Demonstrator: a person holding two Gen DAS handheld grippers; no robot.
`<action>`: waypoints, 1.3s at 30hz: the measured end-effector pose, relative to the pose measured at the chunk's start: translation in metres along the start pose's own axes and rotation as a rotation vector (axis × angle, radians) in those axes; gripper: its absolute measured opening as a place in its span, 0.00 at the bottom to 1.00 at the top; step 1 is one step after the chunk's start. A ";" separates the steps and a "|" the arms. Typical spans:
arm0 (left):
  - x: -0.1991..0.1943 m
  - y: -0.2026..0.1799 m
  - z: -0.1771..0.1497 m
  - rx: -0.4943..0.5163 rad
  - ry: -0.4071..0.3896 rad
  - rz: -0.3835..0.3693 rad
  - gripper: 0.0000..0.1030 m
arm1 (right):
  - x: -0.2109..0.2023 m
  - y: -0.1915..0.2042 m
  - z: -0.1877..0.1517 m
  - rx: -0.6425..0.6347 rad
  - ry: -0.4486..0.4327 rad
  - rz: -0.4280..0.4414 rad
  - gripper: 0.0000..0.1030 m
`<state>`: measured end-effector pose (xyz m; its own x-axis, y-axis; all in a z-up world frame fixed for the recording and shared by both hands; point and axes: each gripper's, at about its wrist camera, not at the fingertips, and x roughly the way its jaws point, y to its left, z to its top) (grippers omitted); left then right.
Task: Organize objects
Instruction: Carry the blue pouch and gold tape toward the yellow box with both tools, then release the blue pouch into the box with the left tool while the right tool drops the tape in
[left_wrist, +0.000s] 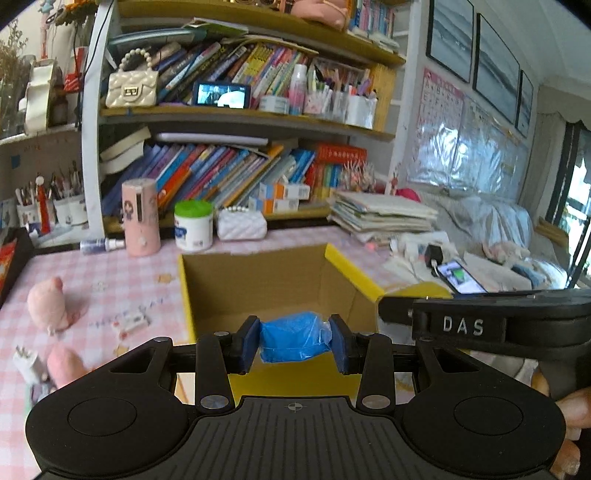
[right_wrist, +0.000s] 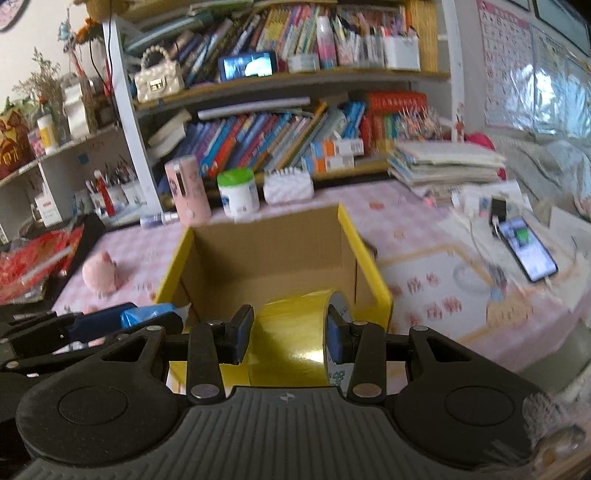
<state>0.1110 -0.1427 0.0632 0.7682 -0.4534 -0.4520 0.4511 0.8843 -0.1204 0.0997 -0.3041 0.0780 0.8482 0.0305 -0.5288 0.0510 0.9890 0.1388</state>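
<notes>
An open cardboard box with yellow outer walls stands on the pink checked tablecloth. My left gripper is shut on a blue plastic-wrapped bundle and holds it over the box's near edge. It also shows in the right wrist view at the left. My right gripper is shut on a roll of yellow tape, held over the box's near right part. The right gripper's body crosses the left wrist view at the right.
A pink plush pig and a white plug lie left of the box. Behind the box stand a pink cylinder, a green-lidded tub and a white purse. A phone lies to the right.
</notes>
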 end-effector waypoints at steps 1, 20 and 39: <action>0.004 -0.001 0.004 -0.001 -0.005 0.006 0.37 | 0.002 -0.002 0.006 -0.009 -0.011 0.005 0.37; 0.111 -0.004 0.003 0.015 0.197 0.208 0.38 | 0.129 -0.023 0.043 -0.224 0.103 0.142 0.37; 0.149 0.001 -0.010 -0.045 0.353 0.249 0.39 | 0.204 -0.014 0.025 -0.377 0.359 0.230 0.38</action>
<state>0.2212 -0.2086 -0.0133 0.6451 -0.1671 -0.7456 0.2455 0.9694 -0.0049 0.2855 -0.3151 -0.0110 0.5796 0.2332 -0.7808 -0.3613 0.9324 0.0102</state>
